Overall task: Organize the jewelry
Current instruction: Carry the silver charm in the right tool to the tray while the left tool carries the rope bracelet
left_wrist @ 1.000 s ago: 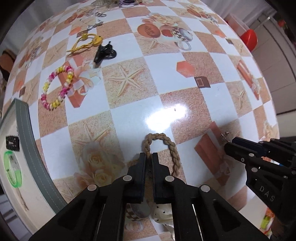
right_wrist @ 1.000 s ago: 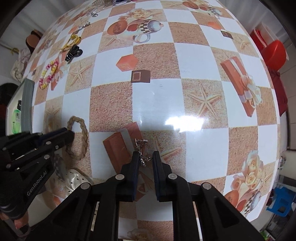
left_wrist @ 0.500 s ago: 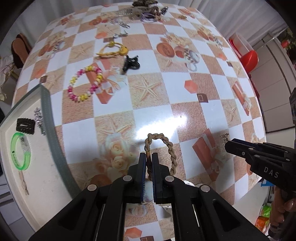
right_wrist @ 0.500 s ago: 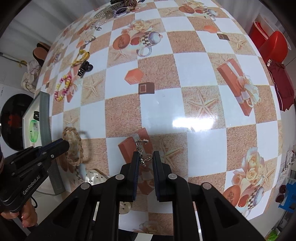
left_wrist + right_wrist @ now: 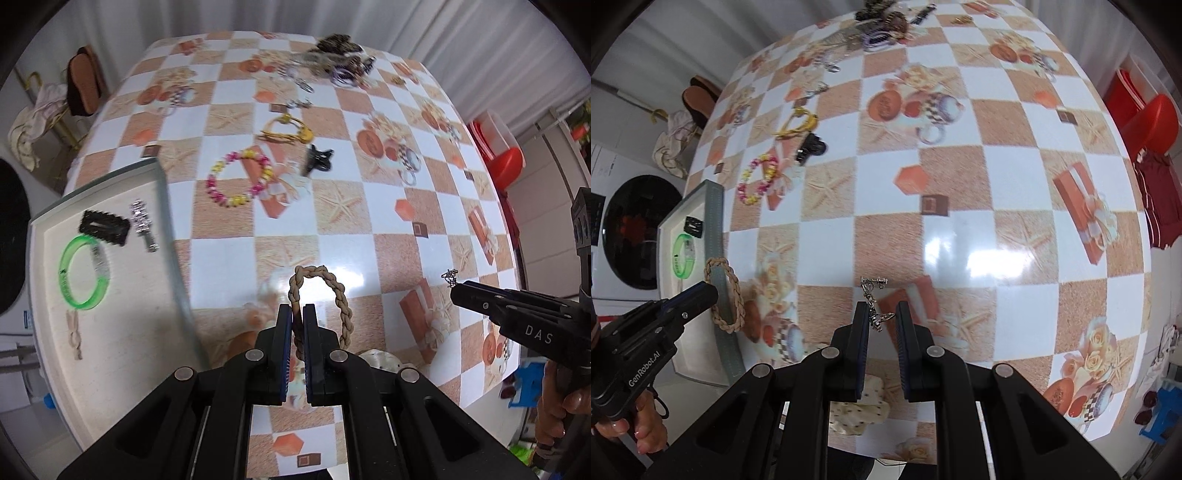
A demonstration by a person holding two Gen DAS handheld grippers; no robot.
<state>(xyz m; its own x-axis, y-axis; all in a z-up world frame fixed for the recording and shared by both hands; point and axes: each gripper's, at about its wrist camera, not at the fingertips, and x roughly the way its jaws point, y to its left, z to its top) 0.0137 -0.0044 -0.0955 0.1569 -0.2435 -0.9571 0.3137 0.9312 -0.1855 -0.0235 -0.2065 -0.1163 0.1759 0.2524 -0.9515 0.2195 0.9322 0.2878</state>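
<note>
The left gripper (image 5: 296,319) points steeply down above the tabletop (image 5: 332,221), and its jaws are pressed together on one side of a braided tan rope bracelet (image 5: 320,303), which hangs from them as an open loop lifted clear of the surface. The right gripper (image 5: 882,317) also points down, and its jaws grip a small silver chain piece (image 5: 873,299), perhaps an earring, though it is too small to tell exactly; a narrow gap shows between the jaws, with the piece caught in it and its top end sticking out above the tips. In the left wrist view the right gripper appears at the right edge with the small silver piece at its tip, and part of a hand (image 5: 554,417) is seen on its handle. At the left edge of the tabletop stands a white tray (image 5: 122,332) with a grey rim, and in it lie a green bangle (image 5: 83,273), a black hair clip (image 5: 104,228) and a silver barrette (image 5: 143,225). Farther away on the checkered tablecloth lie a pink and yellow bead bracelet (image 5: 240,177), a black claw clip (image 5: 317,159) just beside it, and a yellow hair tie (image 5: 286,129). At the far end of the tabletop there is a mixed heap of jewelry (image 5: 332,59), too blurred to separate into single pieces.
</note>
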